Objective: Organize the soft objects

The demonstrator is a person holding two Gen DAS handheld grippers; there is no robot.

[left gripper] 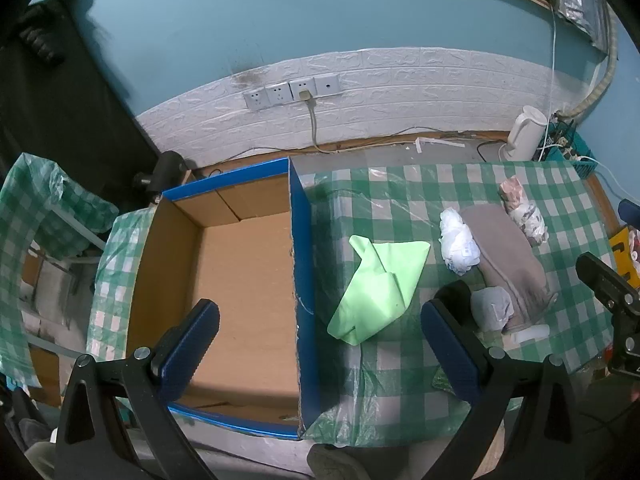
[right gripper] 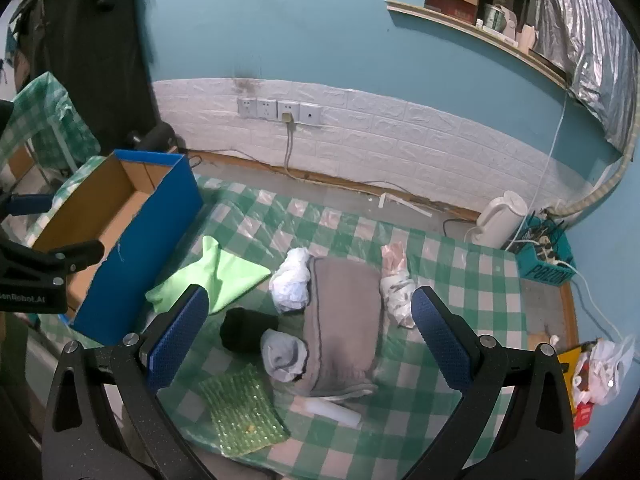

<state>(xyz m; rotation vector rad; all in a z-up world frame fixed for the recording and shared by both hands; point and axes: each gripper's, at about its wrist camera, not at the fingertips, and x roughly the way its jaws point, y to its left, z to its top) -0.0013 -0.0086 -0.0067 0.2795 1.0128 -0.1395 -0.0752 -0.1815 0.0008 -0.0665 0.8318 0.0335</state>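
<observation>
Both grippers, left (left gripper: 320, 344) and right (right gripper: 308, 336), hang with fingers wide, holding nothing. The box (left gripper: 240, 256) sits empty at the bench's left edge; green cloth (left gripper: 378, 284) just beside it, grey towel (right gripper: 344, 320) mid-bench amid small bundles. A careless grab could drag neighbours or the slippery cover (right gripper: 460, 280).

A lived-in room of a home, probably a bedroom or utility corner. The wall is painted teal above white brick-pattern panelling (right gripper: 400, 140) with a row of wall sockets (right gripper: 280, 111). A checked plastic cloth (right gripper: 460, 280) covers the desk, a white electric kettle (right gripper: 500, 216) stands at its far edge, and a cluttered shelf (right gripper: 480, 24) hangs high up.
</observation>
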